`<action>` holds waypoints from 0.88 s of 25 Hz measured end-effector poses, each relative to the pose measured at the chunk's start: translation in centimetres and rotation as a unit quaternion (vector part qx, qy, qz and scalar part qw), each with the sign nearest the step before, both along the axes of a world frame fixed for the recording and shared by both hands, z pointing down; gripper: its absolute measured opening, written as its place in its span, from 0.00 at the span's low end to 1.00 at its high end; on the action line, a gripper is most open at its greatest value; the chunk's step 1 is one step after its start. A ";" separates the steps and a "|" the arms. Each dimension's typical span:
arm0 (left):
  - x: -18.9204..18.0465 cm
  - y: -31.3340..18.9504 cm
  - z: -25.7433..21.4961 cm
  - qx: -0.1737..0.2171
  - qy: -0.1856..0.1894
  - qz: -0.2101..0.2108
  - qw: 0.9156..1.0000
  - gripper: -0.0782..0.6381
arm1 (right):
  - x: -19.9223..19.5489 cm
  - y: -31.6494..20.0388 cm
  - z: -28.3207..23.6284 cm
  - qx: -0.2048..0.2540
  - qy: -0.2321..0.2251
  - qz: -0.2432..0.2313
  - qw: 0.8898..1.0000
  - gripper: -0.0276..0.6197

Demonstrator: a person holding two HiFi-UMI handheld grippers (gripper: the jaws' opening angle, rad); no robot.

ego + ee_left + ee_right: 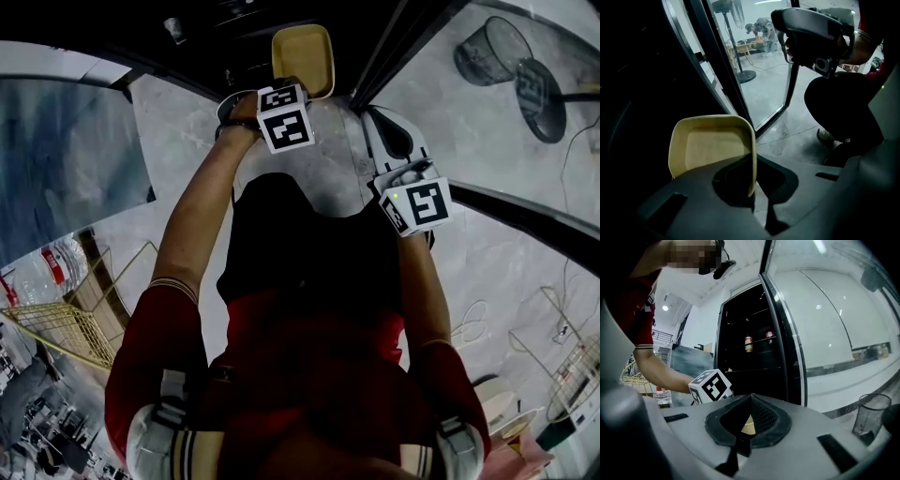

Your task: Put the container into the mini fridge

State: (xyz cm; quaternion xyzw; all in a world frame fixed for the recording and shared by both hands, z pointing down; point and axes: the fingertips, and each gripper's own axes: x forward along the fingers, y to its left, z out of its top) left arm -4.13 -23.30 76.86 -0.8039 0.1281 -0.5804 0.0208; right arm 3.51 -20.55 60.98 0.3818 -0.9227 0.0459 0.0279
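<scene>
In the head view my left gripper (286,89) reaches forward and holds a shallow tan container (302,58) at the dark opening of the mini fridge (244,37). The left gripper view shows its jaws (753,190) shut on the container's right rim, with the container (710,145) standing on edge, its hollow side facing the camera, in front of the black fridge interior. My right gripper (375,120) sits lower right, beside the glass door's edge (403,47). Its jaws (750,397) meet at the tips with nothing between them; the left gripper's marker cube (711,385) shows beyond.
The glass door (825,324) stands open on the right. Two cans (748,344) sit on an upper fridge shelf. A wire basket (492,52) and a fan base (539,89) stand on the floor to the right, a yellow wire rack (66,323) to the left.
</scene>
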 end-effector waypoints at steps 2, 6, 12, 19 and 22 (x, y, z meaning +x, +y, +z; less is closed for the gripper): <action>-0.2 -0.7 1.0 0.000 -0.006 0.005 1.000 0.12 | -0.2 -0.1 0.9 0.004 0.001 -0.001 1.000 0.04; -0.7 -2.2 2.5 -0.001 -0.018 0.011 1.000 0.12 | -0.6 -0.2 2.3 0.011 -0.001 0.001 1.000 0.04; -0.8 -4.6 3.9 -0.008 -0.032 0.024 0.999 0.12 | -0.9 -0.1 4.0 0.020 -0.002 0.005 1.000 0.04; -0.5 -6.6 5.7 -0.026 -0.045 0.031 0.998 0.12 | -0.2 0.1 4.7 0.026 -0.002 0.013 1.000 0.04; -0.5 -7.2 6.3 -0.038 -0.048 0.027 0.998 0.12 | 0.2 0.4 5.0 0.025 -0.007 0.017 1.000 0.04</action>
